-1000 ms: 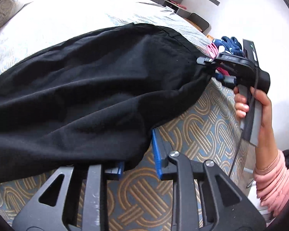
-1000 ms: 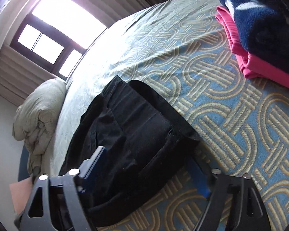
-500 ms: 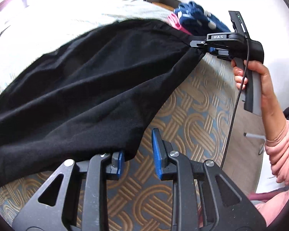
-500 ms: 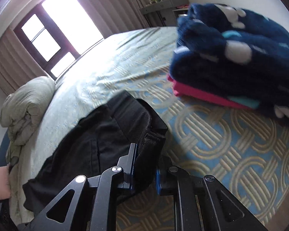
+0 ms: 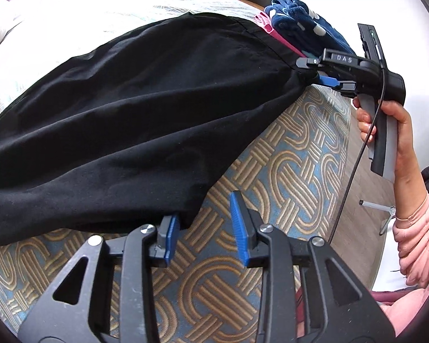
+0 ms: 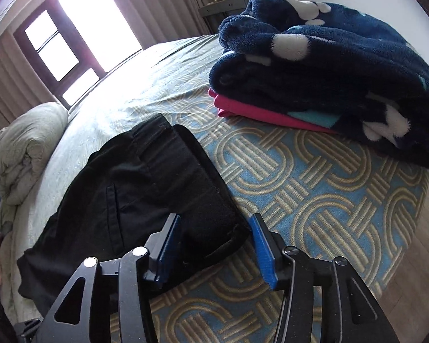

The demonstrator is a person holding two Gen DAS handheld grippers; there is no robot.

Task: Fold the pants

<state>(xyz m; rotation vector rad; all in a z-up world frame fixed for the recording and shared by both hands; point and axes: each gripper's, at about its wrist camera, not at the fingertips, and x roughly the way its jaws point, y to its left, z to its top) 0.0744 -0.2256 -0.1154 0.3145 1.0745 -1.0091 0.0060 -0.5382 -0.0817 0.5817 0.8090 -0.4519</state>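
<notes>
While the pants (image 5: 134, 108) lie on the bed (image 6: 314, 183), both hand-held grippers, left (image 5: 204, 228) and right (image 6: 216, 245), are opening, released.

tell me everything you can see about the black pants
The pants are plain black woven cloth, lying spread and slightly rumpled across the patterned bedspread, next to folded blankets. The waistband end, with a pocket slit, sits between the opening jaws of the right gripper; the pads are not pressing it. The left gripper, also opening, has the hem edge at one pad.
</notes>
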